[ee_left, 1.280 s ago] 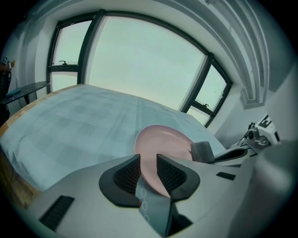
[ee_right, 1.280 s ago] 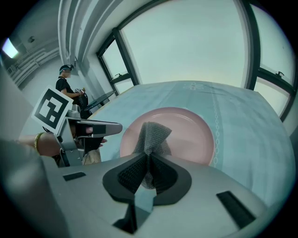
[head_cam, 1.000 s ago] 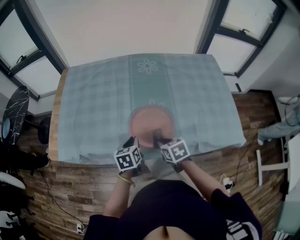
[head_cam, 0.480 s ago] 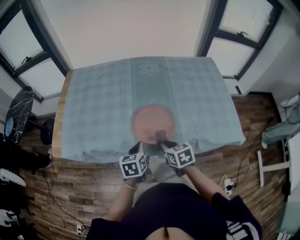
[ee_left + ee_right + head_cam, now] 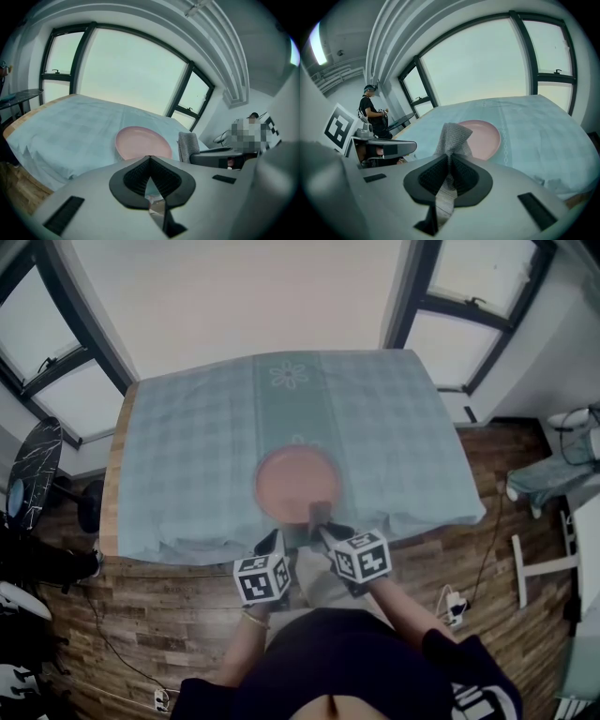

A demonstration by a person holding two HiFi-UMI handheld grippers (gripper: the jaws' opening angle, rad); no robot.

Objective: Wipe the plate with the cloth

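Note:
A pink plate [image 5: 296, 486] lies flat near the front of the table, on a pale blue checked tablecloth [image 5: 187, 456]. My right gripper [image 5: 323, 529] is shut on a grey cloth [image 5: 319, 515], which sticks up from its jaws just short of the plate's near rim. The right gripper view shows the cloth [image 5: 452, 135] pinched between the pads, with the plate [image 5: 485, 136] behind it. To the left of it, at the table's front edge, my left gripper [image 5: 273, 542] is shut and holds nothing. From the left gripper view the plate [image 5: 143, 143] lies ahead and the cloth [image 5: 188, 145] to its right.
The tablecloth hangs over the table's front edge [image 5: 225, 549], with wood floor [image 5: 141, 615] below. A black round side table [image 5: 33, 474] stands at the left. A white stand [image 5: 539, 570] is on the floor at the right. Windows surround the far side.
Both grippers have drawn back from the plate's near rim toward the person. The cloth has come along in the right gripper.

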